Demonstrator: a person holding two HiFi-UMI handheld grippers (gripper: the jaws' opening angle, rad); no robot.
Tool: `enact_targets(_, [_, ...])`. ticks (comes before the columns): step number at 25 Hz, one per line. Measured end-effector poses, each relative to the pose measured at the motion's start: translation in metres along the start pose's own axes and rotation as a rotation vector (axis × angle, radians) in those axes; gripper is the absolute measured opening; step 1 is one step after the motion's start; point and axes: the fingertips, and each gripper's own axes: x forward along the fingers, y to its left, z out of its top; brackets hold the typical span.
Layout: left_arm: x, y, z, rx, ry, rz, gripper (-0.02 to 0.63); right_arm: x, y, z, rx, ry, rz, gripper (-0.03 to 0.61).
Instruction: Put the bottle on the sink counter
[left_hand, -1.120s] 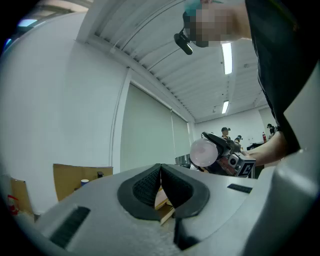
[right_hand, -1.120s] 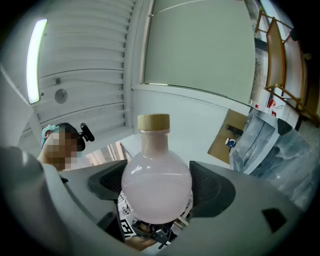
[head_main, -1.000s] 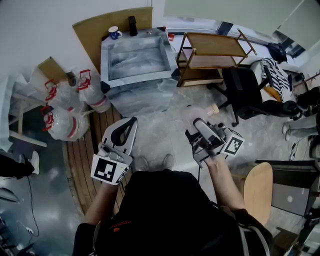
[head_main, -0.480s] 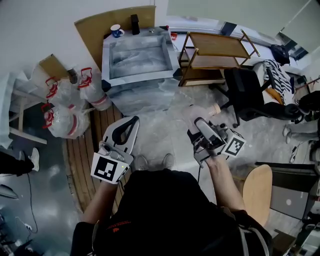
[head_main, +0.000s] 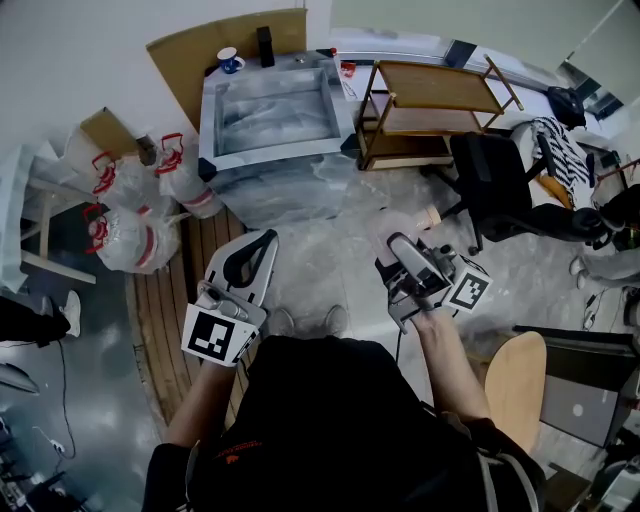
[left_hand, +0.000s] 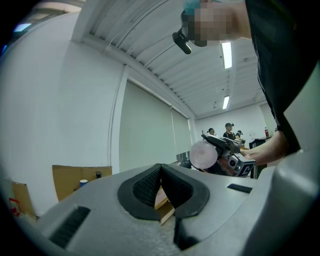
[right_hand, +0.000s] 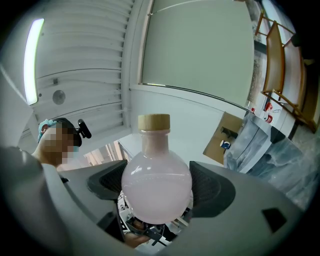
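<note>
Your bottle (right_hand: 156, 192) is milky pale pink with a tan stopper (right_hand: 154, 122). Your left gripper (left_hand: 160, 169) and right gripper (head_main: 398, 243) are light grey with black pads (right_hand: 212, 187), and each carries a black-and-white square-marker cube (head_main: 218, 338). At twelve o'clock in the head view the sink (head_main: 207, 120) is silvery grey. At its eleven o'clock the cup (head_main: 228, 63) is blue and white. At ten o'clock the bags (head_main: 125, 245) are clear with red bands.

Bright, cool, even indoor light. Ceiling strip lamp (left_hand: 227, 54) blown out, above and right of left tongs (left_hand: 161, 192). Both gripper views are fisheye: black corners, bowed lines, tong bodies near the lens soft. Soft sheen on bottle (right_hand: 156, 172) between right tongs (right_hand: 156, 189). Head view sharp, edges bent, shadows faint.
</note>
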Motion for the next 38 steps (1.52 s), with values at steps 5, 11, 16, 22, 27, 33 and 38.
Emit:
enact_targets(5, [0.013,-0.019,-0.001,0.009,0.008,0.021,0.015,-0.019,-0.003,0.015,0.009,0.006,0.01,0.388])
enact_targets(11, [0.028,-0.041,0.001,0.019,0.009,0.041,0.015,-0.041,-0.004,0.032,0.016,0.016,0.025,0.388])
enact_targets(16, [0.039,-0.052,0.002,0.029,0.012,0.052,0.015,-0.054,-0.007,0.043,0.021,0.021,0.031,0.388])
enact_targets(22, [0.051,-0.053,0.001,0.037,0.019,0.064,0.015,-0.061,-0.014,0.055,0.019,0.015,0.041,0.388])
enact_targets(27, [0.065,-0.05,-0.002,0.036,0.019,0.065,0.015,-0.061,-0.024,0.067,0.004,0.021,0.033,0.388])
enact_targets(33, [0.086,-0.035,-0.008,0.027,0.017,0.061,0.015,-0.053,-0.043,0.079,0.024,0.02,0.022,0.388])
enact_targets(38, [0.108,-0.018,-0.015,0.021,0.011,0.049,0.015,-0.041,-0.063,0.093,0.019,0.02,0.013,0.388])
